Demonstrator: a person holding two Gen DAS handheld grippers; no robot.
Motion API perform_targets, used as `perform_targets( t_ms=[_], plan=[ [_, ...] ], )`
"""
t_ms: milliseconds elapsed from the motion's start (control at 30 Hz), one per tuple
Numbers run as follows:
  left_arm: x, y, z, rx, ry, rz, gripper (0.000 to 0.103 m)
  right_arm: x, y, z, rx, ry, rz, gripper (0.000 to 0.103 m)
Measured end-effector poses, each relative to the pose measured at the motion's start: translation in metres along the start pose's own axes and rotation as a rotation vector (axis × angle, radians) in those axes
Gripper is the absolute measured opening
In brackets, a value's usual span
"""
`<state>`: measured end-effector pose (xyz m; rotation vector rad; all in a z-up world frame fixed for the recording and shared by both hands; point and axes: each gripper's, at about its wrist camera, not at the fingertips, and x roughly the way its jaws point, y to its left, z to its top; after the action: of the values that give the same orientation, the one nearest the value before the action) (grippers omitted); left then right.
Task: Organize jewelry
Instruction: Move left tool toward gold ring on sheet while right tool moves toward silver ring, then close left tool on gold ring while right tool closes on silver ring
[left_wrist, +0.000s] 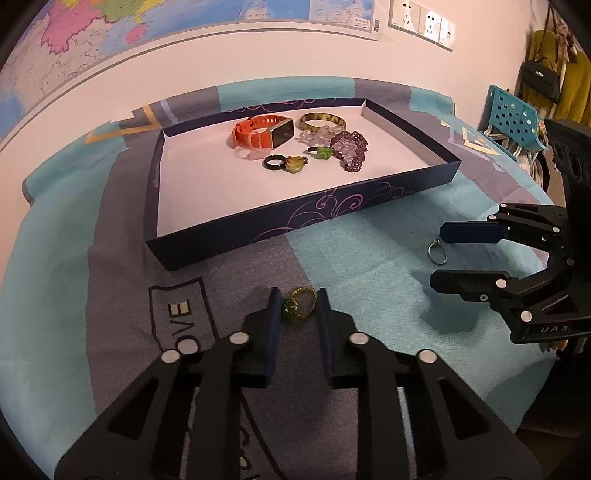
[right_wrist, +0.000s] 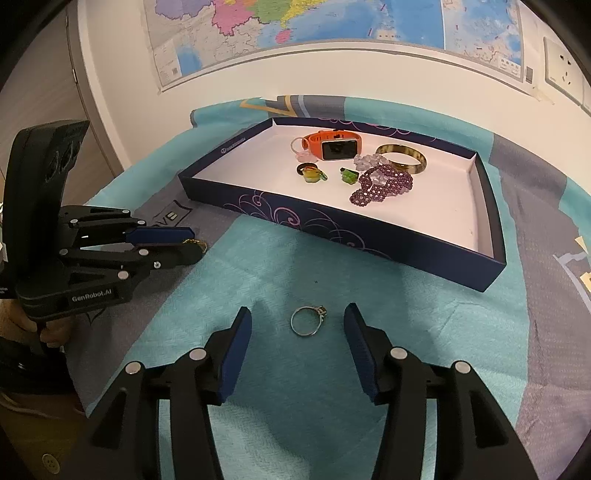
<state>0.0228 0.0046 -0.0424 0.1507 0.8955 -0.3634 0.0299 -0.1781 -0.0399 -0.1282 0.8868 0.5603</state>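
Observation:
A dark blue tray (left_wrist: 295, 221) (right_wrist: 369, 236) with a white floor holds an orange watch (left_wrist: 264, 131) (right_wrist: 334, 146), a gold bangle (left_wrist: 322, 121) (right_wrist: 402, 157), purple beads (left_wrist: 351, 149) (right_wrist: 382, 184) and small rings. My left gripper (left_wrist: 298, 304) (right_wrist: 195, 243) is shut on a gold ring with a green stone (left_wrist: 300, 304), just above the cloth in front of the tray. My right gripper (right_wrist: 297, 317) (left_wrist: 439, 254) is open, its fingers either side of a silver ring (right_wrist: 308, 321) (left_wrist: 437, 253) lying on the cloth.
A teal and grey cloth (left_wrist: 369, 258) covers the table. A wall with a map (right_wrist: 295, 22) stands behind the tray. A teal perforated chair (left_wrist: 511, 114) and hanging clothes are at the far right.

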Motion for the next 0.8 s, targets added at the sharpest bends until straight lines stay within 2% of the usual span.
perform_targets(
  t_ms=[233, 433, 700, 800],
  plan=[
    [-0.0024, -0.0015, -0.0012, -0.005, -0.011, -0.018, 0.014, 0.0003, 0.0030, -0.0007, -0.001, -0.006, -0.018, 0.049],
    [-0.0024, -0.0003, -0.0021, -0.017, -0.017, -0.026, 0.014, 0.0022, 0.0047, -0.0001, -0.006, -0.004, -0.045, 0.042],
    [-0.0023, 0.0008, -0.0016, -0.028, -0.020, -0.033, 0.014, 0.0022, 0.0049, -0.0001, -0.009, -0.004, -0.053, 0.017],
    [-0.0023, 0.0013, -0.0018, -0.029, -0.021, -0.034, 0.014, 0.0021, 0.0044, 0.0004, -0.004, -0.005, -0.049, 0.016]
  ],
)
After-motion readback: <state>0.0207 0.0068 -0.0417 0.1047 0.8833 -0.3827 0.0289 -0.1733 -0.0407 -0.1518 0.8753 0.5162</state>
